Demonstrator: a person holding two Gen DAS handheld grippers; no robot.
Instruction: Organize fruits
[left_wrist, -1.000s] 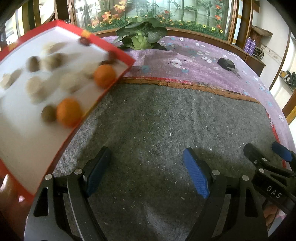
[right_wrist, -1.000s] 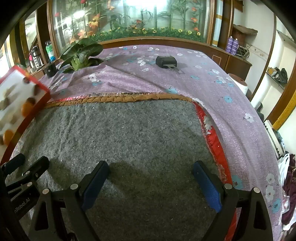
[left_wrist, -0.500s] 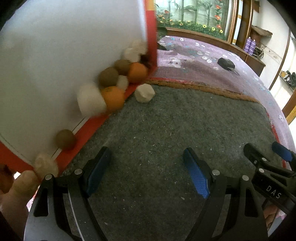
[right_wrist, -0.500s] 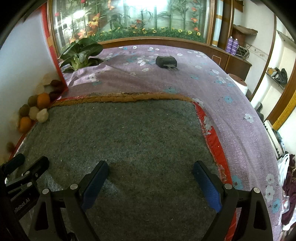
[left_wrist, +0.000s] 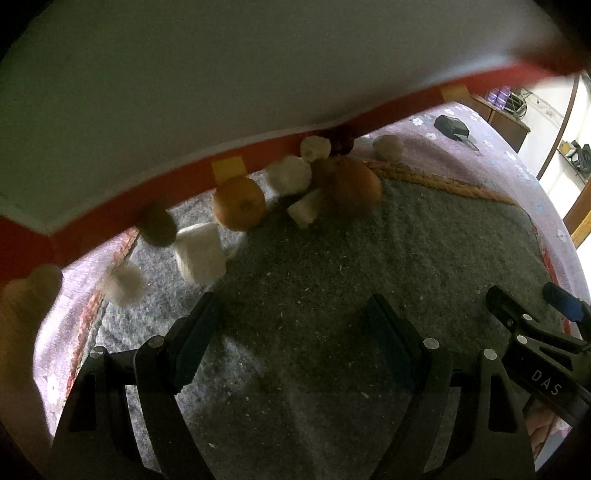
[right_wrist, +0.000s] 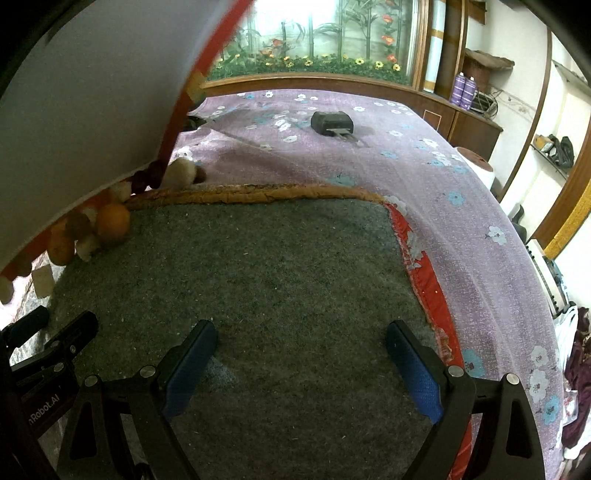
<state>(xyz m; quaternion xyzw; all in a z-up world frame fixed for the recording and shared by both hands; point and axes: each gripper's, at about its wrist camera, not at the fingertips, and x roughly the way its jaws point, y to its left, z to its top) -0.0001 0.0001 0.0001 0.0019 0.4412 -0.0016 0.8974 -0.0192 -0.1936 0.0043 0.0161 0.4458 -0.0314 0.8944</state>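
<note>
Box: a red-edged box (left_wrist: 280, 74) with a white inside was tipped steeply over the far left corner of the grey mat (left_wrist: 351, 266), its lower rim close above the fruit; a hand (left_wrist: 22, 306) showed at its left end.
Fruit: the pieces lay bunched under that rim — an orange (left_wrist: 239, 208) at the mat's edge, a second orange (left_wrist: 351, 181) just right of it, pale white chunks (left_wrist: 201, 253) and small brown fruits (left_wrist: 158, 225) among them, some blurred.
Stray pieces: one pale round piece (right_wrist: 180, 172) and a few dark red ones (right_wrist: 147, 177) sat off the mat, on the purple flowered cloth (right_wrist: 369, 166).
Left gripper: the left gripper (left_wrist: 295, 332) was spread wide and held nothing — it hung low over the mat, near the pile.
Right gripper: the right gripper (right_wrist: 301, 354) was likewise spread and empty, over bare mat, well apart from the fruit.
Background: a small black device (right_wrist: 331, 122) lay on the cloth farther back.
</note>
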